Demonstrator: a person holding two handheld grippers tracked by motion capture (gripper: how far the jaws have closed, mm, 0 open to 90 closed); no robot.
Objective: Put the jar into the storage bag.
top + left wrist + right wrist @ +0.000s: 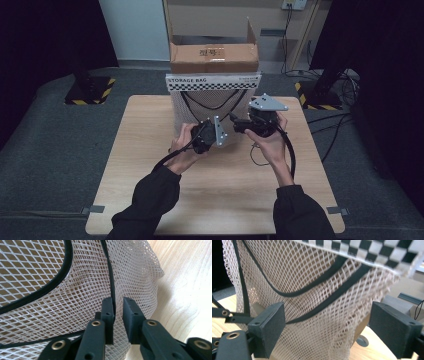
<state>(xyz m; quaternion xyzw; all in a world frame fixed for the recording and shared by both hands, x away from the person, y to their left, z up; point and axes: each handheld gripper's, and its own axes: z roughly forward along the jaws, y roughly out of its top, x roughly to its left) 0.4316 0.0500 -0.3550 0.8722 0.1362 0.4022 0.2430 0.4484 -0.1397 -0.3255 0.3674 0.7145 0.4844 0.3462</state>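
Cardboard box [215, 57] behind mesh bag [210, 107]

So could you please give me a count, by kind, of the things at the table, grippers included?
Mesh storage bag: 1
Cardboard box: 1
Grippers: 2, left gripper and right gripper
Total: 4
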